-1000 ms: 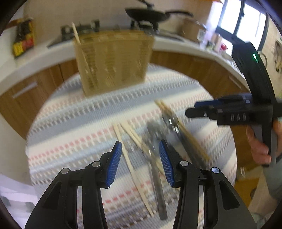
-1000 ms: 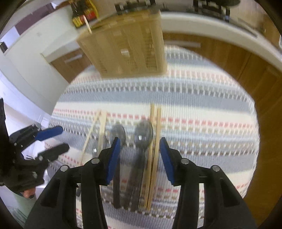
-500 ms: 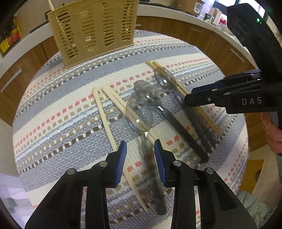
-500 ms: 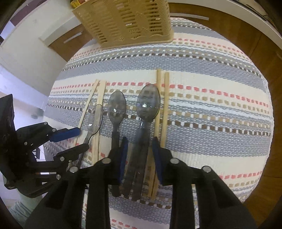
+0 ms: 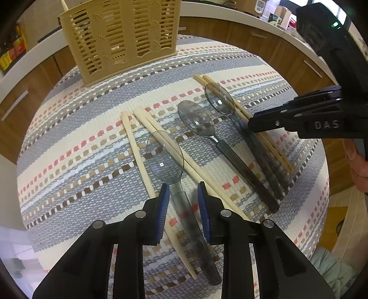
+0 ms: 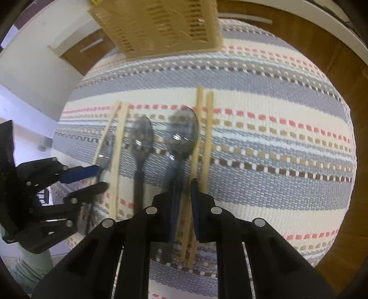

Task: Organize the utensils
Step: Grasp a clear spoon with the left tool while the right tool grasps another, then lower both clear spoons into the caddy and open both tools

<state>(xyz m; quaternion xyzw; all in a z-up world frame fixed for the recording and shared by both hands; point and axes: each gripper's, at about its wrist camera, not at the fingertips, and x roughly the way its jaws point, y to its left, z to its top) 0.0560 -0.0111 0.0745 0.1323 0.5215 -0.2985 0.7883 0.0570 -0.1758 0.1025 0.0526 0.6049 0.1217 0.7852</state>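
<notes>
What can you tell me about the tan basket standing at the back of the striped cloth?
The basket is a tan, plastic-looking utensil holder with slotted walls and a wavy pattern near its base. It stands upright on the far part of the striped cloth, apart from the spoons and chopsticks lying nearer. One pale stick pokes up from its left end. Nothing else touches it; its inside is mostly hidden.

Each hand-held gripper (image 5: 182, 202) is black plastic with blue pads (image 5: 163, 211), silver screws, white "DAS" lettering and a green light upper right.
</notes>
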